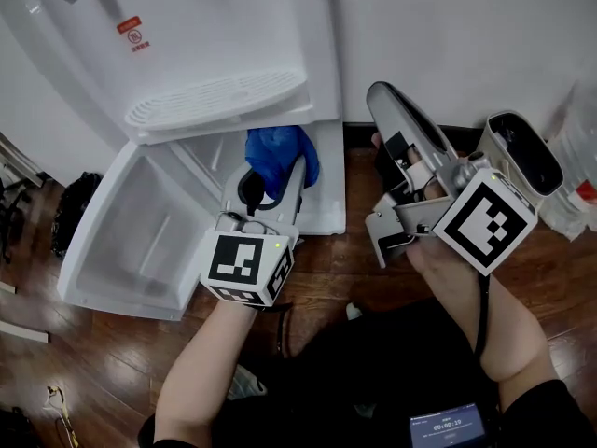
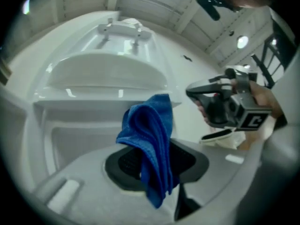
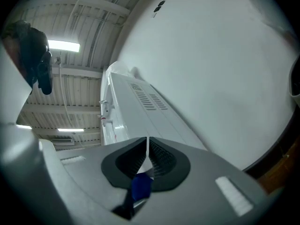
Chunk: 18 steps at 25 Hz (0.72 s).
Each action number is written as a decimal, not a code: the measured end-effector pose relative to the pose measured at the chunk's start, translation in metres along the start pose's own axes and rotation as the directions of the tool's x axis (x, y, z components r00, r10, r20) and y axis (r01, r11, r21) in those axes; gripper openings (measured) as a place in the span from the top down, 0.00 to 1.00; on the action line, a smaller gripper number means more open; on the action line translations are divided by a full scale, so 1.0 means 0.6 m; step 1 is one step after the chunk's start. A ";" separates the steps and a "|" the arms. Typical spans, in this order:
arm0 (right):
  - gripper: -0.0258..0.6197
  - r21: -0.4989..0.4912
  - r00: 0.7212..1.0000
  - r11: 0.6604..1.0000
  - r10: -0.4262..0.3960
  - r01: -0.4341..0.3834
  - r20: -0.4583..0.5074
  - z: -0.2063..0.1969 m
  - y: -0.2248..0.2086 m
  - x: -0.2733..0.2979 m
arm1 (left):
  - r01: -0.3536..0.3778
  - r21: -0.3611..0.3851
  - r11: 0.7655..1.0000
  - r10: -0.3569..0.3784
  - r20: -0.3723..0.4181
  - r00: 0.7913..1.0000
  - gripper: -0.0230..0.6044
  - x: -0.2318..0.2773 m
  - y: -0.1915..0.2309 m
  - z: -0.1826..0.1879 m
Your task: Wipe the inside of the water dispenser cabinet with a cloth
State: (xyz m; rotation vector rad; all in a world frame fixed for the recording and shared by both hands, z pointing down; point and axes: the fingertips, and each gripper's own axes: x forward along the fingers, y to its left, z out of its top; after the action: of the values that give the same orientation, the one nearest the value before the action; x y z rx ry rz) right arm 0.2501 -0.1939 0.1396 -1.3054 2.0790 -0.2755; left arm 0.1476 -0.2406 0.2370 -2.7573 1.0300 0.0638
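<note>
The white water dispenser stands ahead of me, and its lower cabinet door hangs open to the left. My left gripper is shut on a blue cloth right at the cabinet opening. In the left gripper view the cloth hangs folded between that gripper's black pads, with the cabinet behind it. My right gripper is raised at the right, beside the dispenser, and points up along the white wall. Its jaws are shut with nothing between them.
The grooved drip tray juts out above the cabinet opening. A large water bottle stands at the far right. A dark bag lies on the wooden floor at the left. A phone screen shows at the bottom.
</note>
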 end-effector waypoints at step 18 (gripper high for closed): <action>0.94 0.076 1.000 0.997 -0.030 0.029 0.001 -0.013 -0.016 0.004 | 0.076 -0.052 0.996 -0.075 0.015 0.997 0.74 0.010 -0.028 -0.044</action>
State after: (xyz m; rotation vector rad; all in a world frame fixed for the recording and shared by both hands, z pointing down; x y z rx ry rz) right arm 0.2516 -0.2019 0.1494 -1.2910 2.0283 -0.3627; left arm 0.1626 -0.2375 0.2647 -2.8357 0.9326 0.0992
